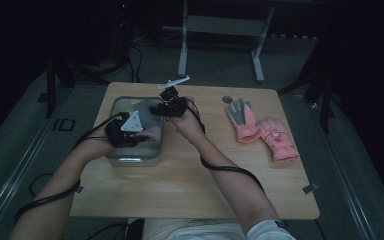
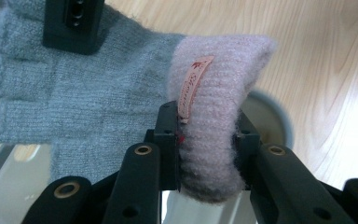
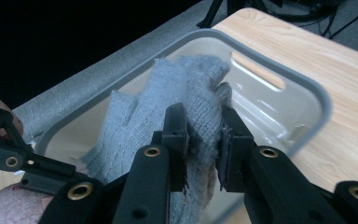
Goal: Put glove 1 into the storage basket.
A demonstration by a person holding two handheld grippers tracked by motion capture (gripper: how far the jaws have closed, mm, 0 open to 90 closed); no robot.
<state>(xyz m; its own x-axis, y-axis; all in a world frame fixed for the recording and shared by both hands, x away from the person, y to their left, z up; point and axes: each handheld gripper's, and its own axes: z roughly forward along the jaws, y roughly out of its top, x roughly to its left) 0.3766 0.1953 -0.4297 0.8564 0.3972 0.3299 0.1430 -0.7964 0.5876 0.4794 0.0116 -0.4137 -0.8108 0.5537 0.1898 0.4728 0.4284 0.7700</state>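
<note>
Both tongs clamp one grey knit glove (image 2: 74, 102) and hold it stretched above the clear bin (image 3: 279, 60) at the desk's (image 1: 190, 185) left side. Left tongs (image 2: 207, 144) pinch the pink cuff (image 2: 214, 93), where the ribbing is thick enough to give a firm hold; right tongs (image 3: 204, 144) are clenched on the finger end, so the glove hangs spread between two points instead of bunching. Held this way over the bin's open mouth, it seems set to be lowered in flat, or has been lifted clear of the rim; I cannot tell which. Two pink gloves (image 1: 262, 130) lie side by side at the desk's right, well apart from the bin.
</note>
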